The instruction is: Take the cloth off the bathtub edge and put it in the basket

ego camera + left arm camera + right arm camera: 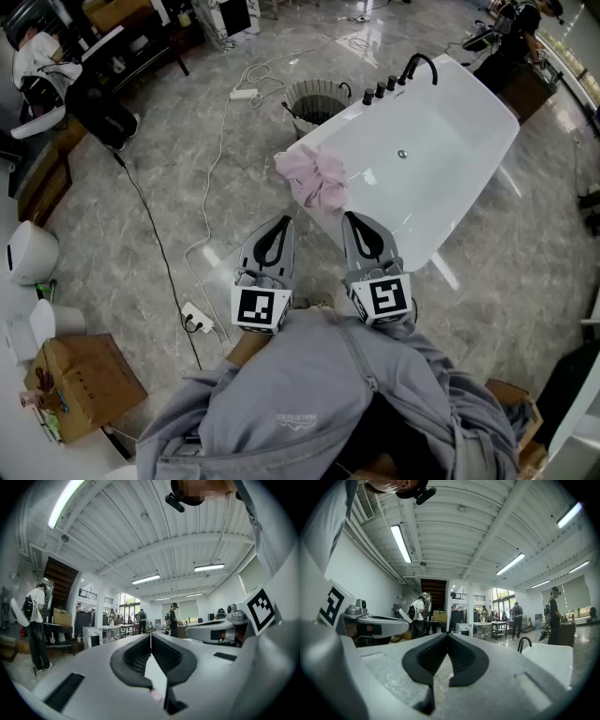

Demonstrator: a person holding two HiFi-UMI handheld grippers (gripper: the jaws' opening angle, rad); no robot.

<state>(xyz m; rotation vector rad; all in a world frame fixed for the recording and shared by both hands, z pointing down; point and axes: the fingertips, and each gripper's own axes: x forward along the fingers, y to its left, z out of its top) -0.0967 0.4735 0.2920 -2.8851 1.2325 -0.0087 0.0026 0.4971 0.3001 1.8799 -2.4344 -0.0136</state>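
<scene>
Both grippers held level, side by side, over the grey marble floor at the near end of the white bathtub.

Left gripper – jaws closed together, pads meeting, nothing between them. Right gripper – the same: jaws pressed together, empty.

Pink cloth lies bunched over the tub's near-left rim, part hanging down the outer wall. It sits just ahead of the two grippers, closer to the right one's tip. Whether that tip touches it, I cannot tell.

Basket, round with slatted sides, stands on the floor beyond the cloth, against the tub's left side near the black faucet.

A white power strip and its cable lie on the floor left of the left gripper.
</scene>
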